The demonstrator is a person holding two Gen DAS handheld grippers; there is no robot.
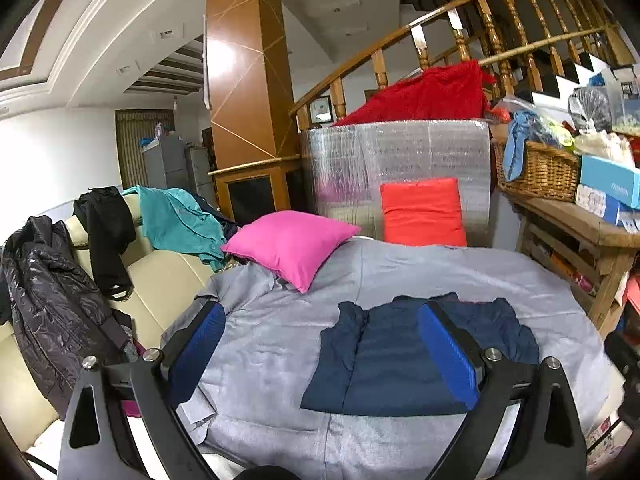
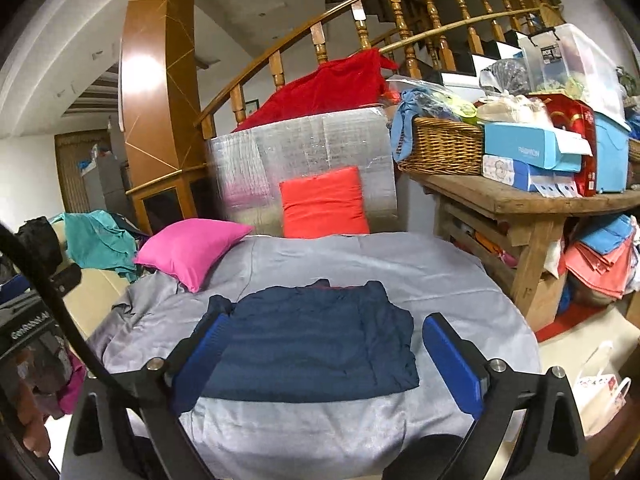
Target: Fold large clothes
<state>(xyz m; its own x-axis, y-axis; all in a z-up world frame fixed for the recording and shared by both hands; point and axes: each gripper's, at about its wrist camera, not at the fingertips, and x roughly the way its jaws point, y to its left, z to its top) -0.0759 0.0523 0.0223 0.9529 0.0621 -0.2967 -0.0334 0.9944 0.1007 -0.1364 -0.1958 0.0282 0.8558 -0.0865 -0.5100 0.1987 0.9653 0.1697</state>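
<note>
Nearest the lens, the left gripper (image 1: pixel 322 344) holds its blue jaws spread wide with nothing between them, and the right gripper (image 2: pixel 324 354) is released the same way. The navy garment (image 2: pixel 316 344) lies folded flat on the grey sheet (image 2: pixel 400 264), apart from both, likely set down as finished. At ten o'clock, the pink cushion (image 2: pixel 188 250) is clear of the folding space.

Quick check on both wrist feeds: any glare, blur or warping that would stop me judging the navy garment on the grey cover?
Left wrist view: strong fisheye bending, black corners, a bright glare patch on the wooden pillar; the navy garment is sharp and evenly lit. Right wrist view: same warping, glare on the pillar, slight smear on the silver wrapped block; the garment and grey cover read clearly.
</note>
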